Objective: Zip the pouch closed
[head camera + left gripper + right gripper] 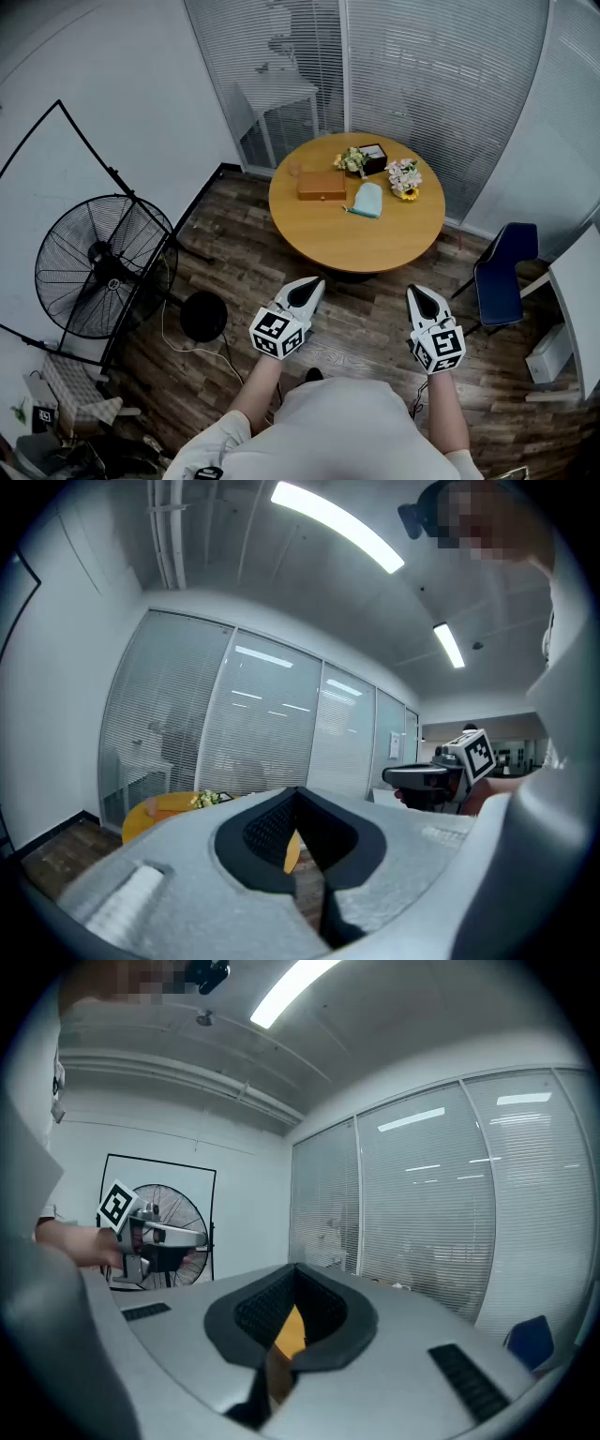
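A light blue pouch (pixel 368 199) lies near the middle of the round wooden table (pixel 328 239), far ahead of both grippers. I cannot tell how its zip stands from this distance. My left gripper (pixel 310 292) and right gripper (pixel 419 299) are held side by side over the floor, short of the table's near edge, both pointing toward it. In the left gripper view the left gripper (pixel 298 790) is shut with its jaw tips meeting on nothing. In the right gripper view the right gripper (pixel 295 1267) is shut and empty as well.
On the table stand a wooden box (pixel 322 185), a dark box (pixel 373 156) and two flower bunches (pixel 405 176). A large floor fan (pixel 94 267) on a stand is at the left. A blue chair (pixel 502 272) is at the right, and glass walls with blinds lie beyond the table.
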### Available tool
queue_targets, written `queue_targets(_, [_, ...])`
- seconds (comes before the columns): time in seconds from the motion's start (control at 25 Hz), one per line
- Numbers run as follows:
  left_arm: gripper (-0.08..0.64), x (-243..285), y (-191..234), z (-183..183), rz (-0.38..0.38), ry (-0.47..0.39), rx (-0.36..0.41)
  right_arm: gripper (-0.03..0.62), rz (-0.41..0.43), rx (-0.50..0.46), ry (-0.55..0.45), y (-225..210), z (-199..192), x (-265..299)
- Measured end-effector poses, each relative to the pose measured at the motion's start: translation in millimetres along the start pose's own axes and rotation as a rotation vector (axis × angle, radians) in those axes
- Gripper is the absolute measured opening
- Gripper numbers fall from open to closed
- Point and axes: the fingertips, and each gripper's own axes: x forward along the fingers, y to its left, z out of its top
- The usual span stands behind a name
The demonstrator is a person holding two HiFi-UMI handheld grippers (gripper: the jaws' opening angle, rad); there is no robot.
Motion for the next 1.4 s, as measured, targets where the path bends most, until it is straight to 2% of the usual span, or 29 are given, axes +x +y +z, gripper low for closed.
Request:
queue_targets(0.88, [0.02,0.4,18.7,-6.8,-0.047,0.024,-0.006,0.006,-0.011,0.028,0.008,18.7,0.7,22.0])
queue_targets(1.16, [0.023,-6.3,33.7,-7.2,-0.059,0.03,0.006,0.028,-0.024,0.046,0.012,30.8,2.4,30.7])
queue_targets(1.32, [0.086,-7.5,39.6,-10.4,-0.094,0.045,-0.004,0.044,-0.036,0.054,0.016,38.9,1.1,37.9])
queue_targets(1.4, [0.086,-8.5,44.7,-11.4,-0.101,0.047,-0.008,0.044,-0.042,0.057,0.02,43.0,0.0,42.2])
